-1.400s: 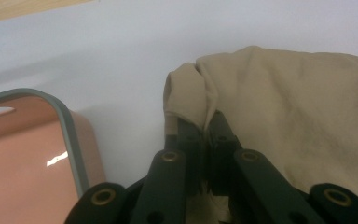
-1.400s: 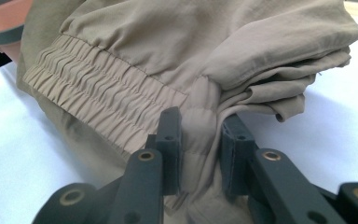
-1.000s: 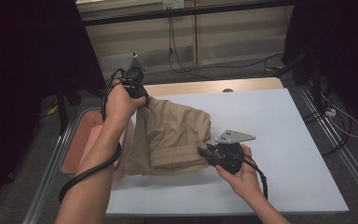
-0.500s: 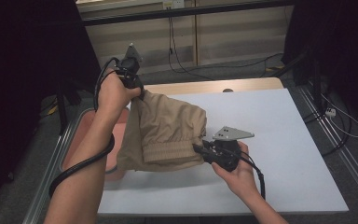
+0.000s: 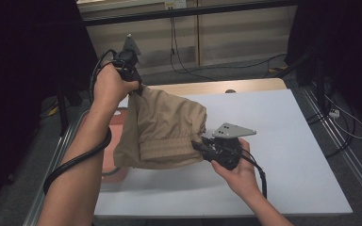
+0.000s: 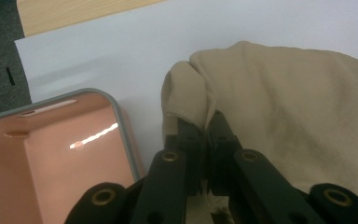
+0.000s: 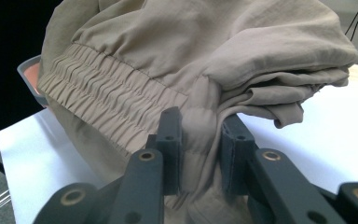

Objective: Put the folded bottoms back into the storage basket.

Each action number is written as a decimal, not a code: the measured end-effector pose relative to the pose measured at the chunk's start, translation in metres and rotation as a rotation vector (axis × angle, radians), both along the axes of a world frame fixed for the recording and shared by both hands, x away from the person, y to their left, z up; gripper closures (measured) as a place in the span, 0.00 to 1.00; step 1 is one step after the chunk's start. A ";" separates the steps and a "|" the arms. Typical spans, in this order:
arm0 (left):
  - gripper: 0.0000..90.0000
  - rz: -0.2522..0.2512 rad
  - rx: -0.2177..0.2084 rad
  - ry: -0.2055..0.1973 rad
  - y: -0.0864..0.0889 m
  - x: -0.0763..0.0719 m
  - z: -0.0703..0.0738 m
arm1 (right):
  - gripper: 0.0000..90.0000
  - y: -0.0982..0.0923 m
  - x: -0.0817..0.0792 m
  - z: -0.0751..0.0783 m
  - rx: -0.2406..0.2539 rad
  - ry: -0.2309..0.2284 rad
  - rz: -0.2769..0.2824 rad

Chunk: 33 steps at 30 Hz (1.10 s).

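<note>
A tan garment with an elastic ribbed waistband (image 5: 162, 127) hangs between both grippers above the white table (image 5: 283, 141). My left gripper (image 5: 139, 89) is raised at the upper left, shut on a fold at the garment's top corner (image 6: 193, 100). My right gripper (image 5: 200, 143) is lower, at the table's middle, shut on a bunched fold of the garment (image 7: 200, 123) beside the waistband (image 7: 107, 100). The cloth droops in folds between the two grips, and its lower edge reaches down to the table's left part.
A pink tray with a grey rim (image 6: 121, 123) sits at the table's left edge, partly under the hanging cloth (image 5: 115, 172). Behind the table runs a wooden strip (image 5: 217, 86). Cables lie on the floor at the back and right.
Both hands have risen, the left one more, lifting the garment higher off the table so it hangs more steeply. Both grips stay the same.
</note>
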<state>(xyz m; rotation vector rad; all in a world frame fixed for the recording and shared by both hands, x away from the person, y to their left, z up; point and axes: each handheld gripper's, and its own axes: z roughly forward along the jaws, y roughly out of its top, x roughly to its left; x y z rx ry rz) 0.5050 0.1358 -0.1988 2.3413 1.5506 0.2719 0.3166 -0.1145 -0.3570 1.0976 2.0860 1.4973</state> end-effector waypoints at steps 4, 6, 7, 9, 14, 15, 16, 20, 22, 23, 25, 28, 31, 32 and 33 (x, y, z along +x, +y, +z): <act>0.96 0.008 -0.002 0.001 0.002 0.001 0.005 | 0.81 0.002 0.001 0.003 0.007 -0.005 0.002; 0.96 0.009 -0.001 0.009 0.003 0.001 0.007 | 0.81 0.003 0.001 0.004 0.009 -0.009 0.004; 0.96 0.008 0.001 0.011 0.004 0.002 0.008 | 0.81 0.004 0.001 0.005 0.010 -0.010 0.004; 0.96 0.013 0.002 0.011 0.004 0.002 0.009 | 0.81 0.004 0.001 0.006 0.010 -0.011 0.006; 0.96 0.007 0.013 0.021 0.005 0.003 0.013 | 0.81 0.006 0.001 0.011 0.006 -0.020 0.009; 0.96 0.004 0.014 0.024 0.006 0.003 0.014 | 0.81 0.007 0.001 0.011 0.005 -0.020 0.008; 0.96 0.006 0.013 0.023 0.006 0.003 0.014 | 0.81 0.007 0.001 0.012 0.002 -0.022 0.009; 0.96 0.003 0.016 0.029 0.006 0.004 0.017 | 0.81 0.008 0.001 0.013 0.002 -0.026 0.009; 0.96 0.004 0.015 0.029 0.007 0.004 0.019 | 0.81 0.009 0.001 0.014 0.002 -0.030 0.011; 0.96 0.008 0.016 0.031 0.007 0.004 0.020 | 0.81 0.009 0.001 0.014 0.003 -0.029 0.009; 0.96 -0.004 0.021 0.027 0.008 0.005 0.022 | 0.81 0.010 0.001 0.016 0.003 -0.036 0.008; 0.96 0.007 0.019 0.025 0.009 0.005 0.024 | 0.81 0.011 0.002 0.017 0.000 -0.041 0.009; 0.96 0.004 0.020 0.024 0.010 0.005 0.026 | 0.81 0.012 0.002 0.019 0.000 -0.044 0.009; 0.96 -0.006 0.024 0.025 0.011 0.005 0.027 | 0.81 0.013 0.003 0.019 0.000 -0.044 0.011; 0.96 0.009 0.020 0.025 0.011 0.005 0.027 | 0.81 0.013 0.003 0.019 0.001 -0.044 0.012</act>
